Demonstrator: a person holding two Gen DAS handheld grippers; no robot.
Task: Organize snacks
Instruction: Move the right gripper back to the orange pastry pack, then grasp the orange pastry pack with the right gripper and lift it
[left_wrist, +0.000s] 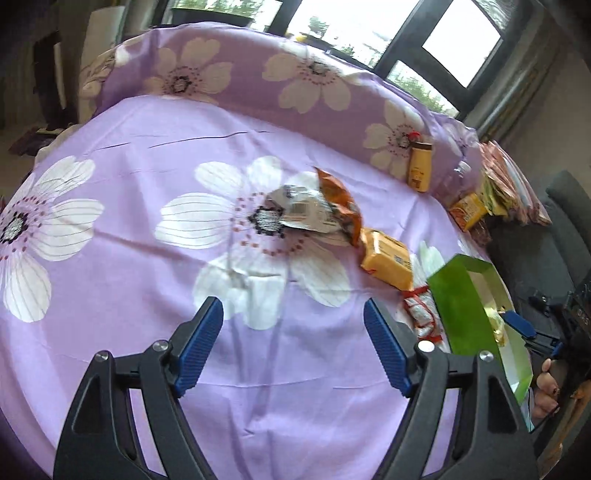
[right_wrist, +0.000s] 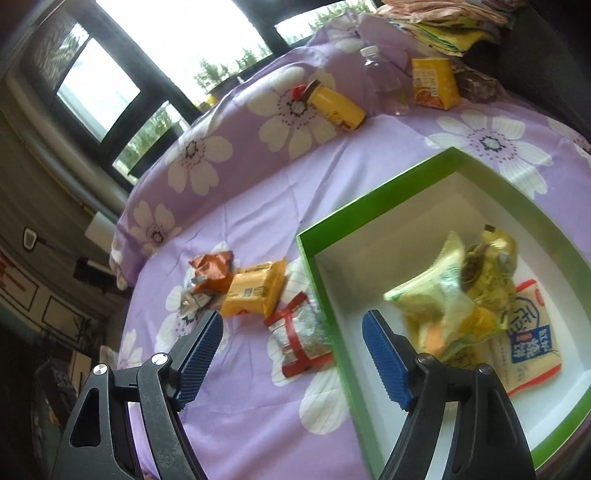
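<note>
While both grippers stand released and empty, the yellow biscuit pack (right_wrist: 255, 291) lies just ahead-left of the right gripper (right_wrist: 291, 354), nearer it than the left gripper (left_wrist: 293, 347).

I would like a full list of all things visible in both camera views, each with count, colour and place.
green box: one, green outside, white inside, on the bed.
packets in the box: several, yellow-green, gold, one white and blue; exact count unclear.
orange packet: one, left of the box.
silver packet: one, beside the orange packet.
yellow packet: one, next to the orange packet.
red and silver packet: one, against the box wall.
yellow bottle: one, lying far back.
clear bottle: one, far back.
yellow carton: one, far back.
bedsheet: purple, white flowers.
left tongs: open, empty.
right tongs: open, empty.
</note>
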